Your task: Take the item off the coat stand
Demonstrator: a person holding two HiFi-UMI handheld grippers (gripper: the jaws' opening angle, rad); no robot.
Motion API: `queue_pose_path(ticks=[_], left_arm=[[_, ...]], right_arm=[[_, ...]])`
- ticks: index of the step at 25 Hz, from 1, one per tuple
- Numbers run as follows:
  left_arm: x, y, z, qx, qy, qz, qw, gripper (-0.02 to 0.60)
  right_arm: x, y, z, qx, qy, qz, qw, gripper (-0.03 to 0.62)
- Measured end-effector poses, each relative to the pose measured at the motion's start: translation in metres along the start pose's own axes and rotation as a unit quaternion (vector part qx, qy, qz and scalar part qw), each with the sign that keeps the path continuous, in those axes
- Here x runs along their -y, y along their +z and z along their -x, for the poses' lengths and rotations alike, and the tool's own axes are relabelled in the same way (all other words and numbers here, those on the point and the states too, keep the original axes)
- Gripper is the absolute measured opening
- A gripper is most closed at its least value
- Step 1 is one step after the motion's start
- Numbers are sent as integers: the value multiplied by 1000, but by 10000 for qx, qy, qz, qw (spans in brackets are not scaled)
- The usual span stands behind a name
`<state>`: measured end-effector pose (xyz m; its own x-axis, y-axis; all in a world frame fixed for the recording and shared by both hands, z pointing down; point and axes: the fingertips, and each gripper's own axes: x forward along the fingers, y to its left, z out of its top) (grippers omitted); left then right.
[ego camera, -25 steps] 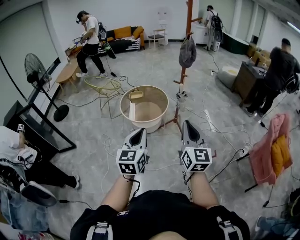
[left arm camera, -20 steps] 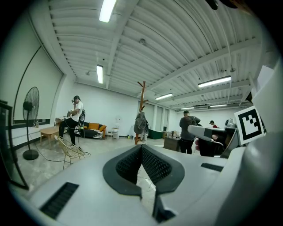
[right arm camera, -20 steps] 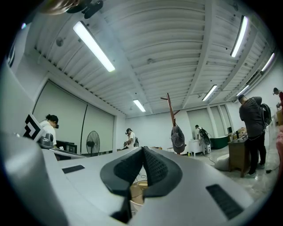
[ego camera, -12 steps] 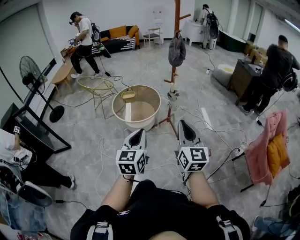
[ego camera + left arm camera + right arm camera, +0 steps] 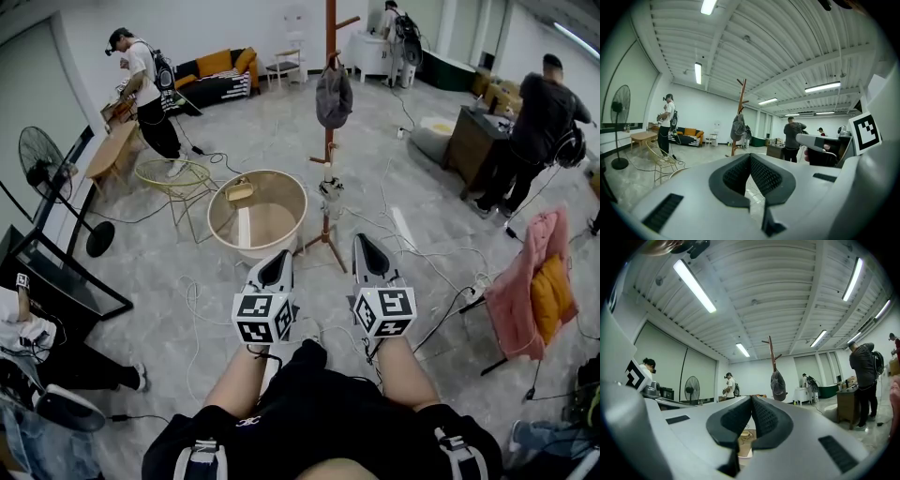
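Note:
A tall wooden coat stand (image 5: 329,122) rises ahead of me, beyond a round tub. A grey cap (image 5: 333,97) hangs from one of its pegs; the cap (image 5: 738,127) also shows in the left gripper view, and the cap (image 5: 777,385) in the right gripper view. My left gripper (image 5: 278,262) and right gripper (image 5: 363,246) are held low in front of me, side by side, well short of the stand. Both have their jaws shut with nothing between them.
A round beige tub (image 5: 258,213) stands between me and the stand. Cables (image 5: 412,253) run over the floor. A yellow wire chair (image 5: 175,178) and a fan (image 5: 42,169) are left; a rack with pink clothing (image 5: 530,291) is right. Several people work around the room.
I have moved forward: the stand, cap and tub have come closer and shifted left in the head view. Both grippers stay shut in the same pose.

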<state>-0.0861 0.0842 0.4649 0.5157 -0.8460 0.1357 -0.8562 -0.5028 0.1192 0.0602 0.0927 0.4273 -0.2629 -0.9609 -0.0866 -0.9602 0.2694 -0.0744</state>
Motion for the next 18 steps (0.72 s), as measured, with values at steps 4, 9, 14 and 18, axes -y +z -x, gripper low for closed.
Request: queue_pose_path(ticks=[4, 9, 14, 18], left_arm=[[-13, 9, -40, 84, -37, -8, 10000, 17], [-45, 21, -103, 124, -78, 28, 9999, 17], [-87, 46, -170, 143, -133, 23, 9998, 17], [-118, 66, -234, 111, -179, 23, 9998, 17]], right_arm=[[21, -3, -37, 11, -51, 14, 10000, 14], [47, -6, -102, 16, -127, 68, 9999, 14], [64, 2, -184, 44, -146, 144, 9998, 14], [87, 5, -254, 22, -177, 143, 9997, 14]])
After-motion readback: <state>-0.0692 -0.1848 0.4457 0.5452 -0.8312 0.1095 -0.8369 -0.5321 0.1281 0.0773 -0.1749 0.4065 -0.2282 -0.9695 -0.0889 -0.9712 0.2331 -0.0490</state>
